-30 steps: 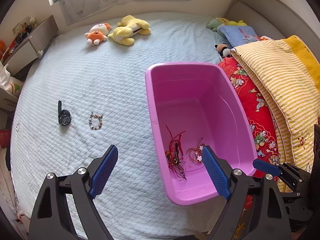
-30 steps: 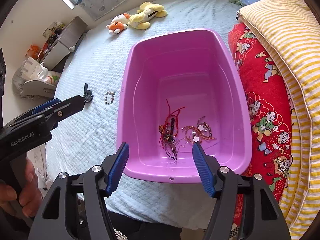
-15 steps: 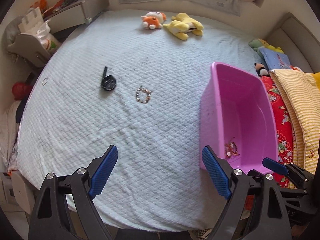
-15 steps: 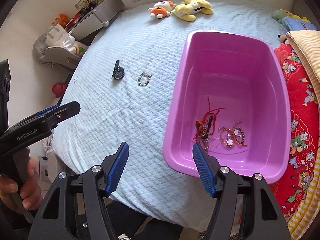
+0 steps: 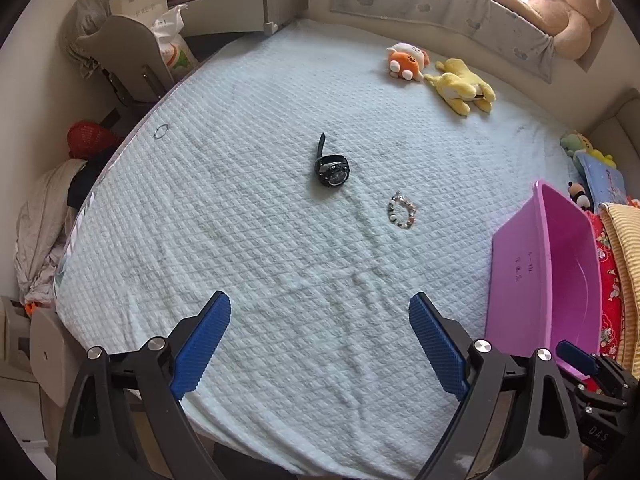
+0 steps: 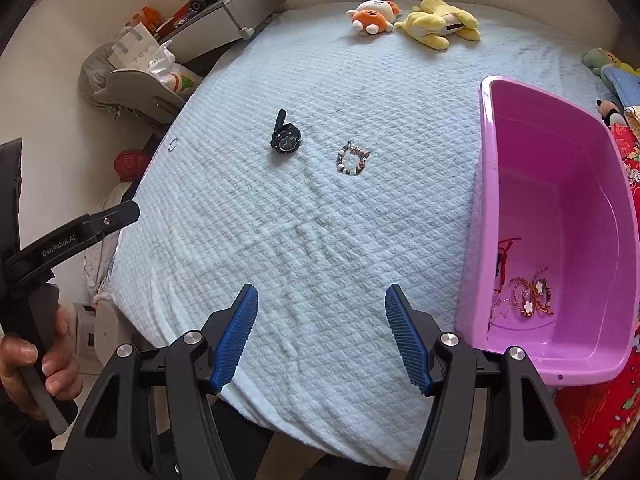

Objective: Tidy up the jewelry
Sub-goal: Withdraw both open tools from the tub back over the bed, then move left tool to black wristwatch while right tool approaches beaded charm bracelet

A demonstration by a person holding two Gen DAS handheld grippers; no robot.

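Bed [image 5: 256, 248] with pale blue quilted cover fills both views; cover wrinkled in the near middle. Left gripper [image 5: 320, 344] spread wide over the near part of the cover, nothing between the blue pads [image 5: 202, 344]. Right gripper [image 6: 322, 336] also spread wide and empty, hanging above the near edge of the bed.

Black watch [image 5: 332, 170] flat on the cover mid-bed, strap end pointing toward the far side. Bead bracelet [image 5: 402, 216] lying just to its right, apart from it, between watch and tub. Thin ring-shaped bangle [image 5: 161, 132] alone near the left edge of the bed, well apart from both. Same three seen from the right wrist: watch [image 6: 285, 140], bracelet [image 6: 352, 159], bangle [image 6: 173, 145].

Pink tub [image 6: 560, 216] on the right side of the bed, holding red cord pieces [image 6: 505, 256] and a tangle of bracelets with small white flowers [image 6: 534, 296] at its near end. Handwritten marks on the tub's outer wall in the left wrist view.

Orange-white plush [image 5: 406, 62] and yellow plush [image 5: 462, 84] side by side at the far end. Striped yellow blanket [image 5: 624, 264] and red printed quilt [image 6: 600, 420] beyond the tub on the right. Grey shelf unit [image 6: 228, 12] with clutter and a grey chair [image 5: 128, 60] with bags along the left wall. Red basket [image 5: 86, 138] on the floor by the bed edge. Left hand [image 6: 36, 364] gripping a handle at the left edge of the right wrist view.
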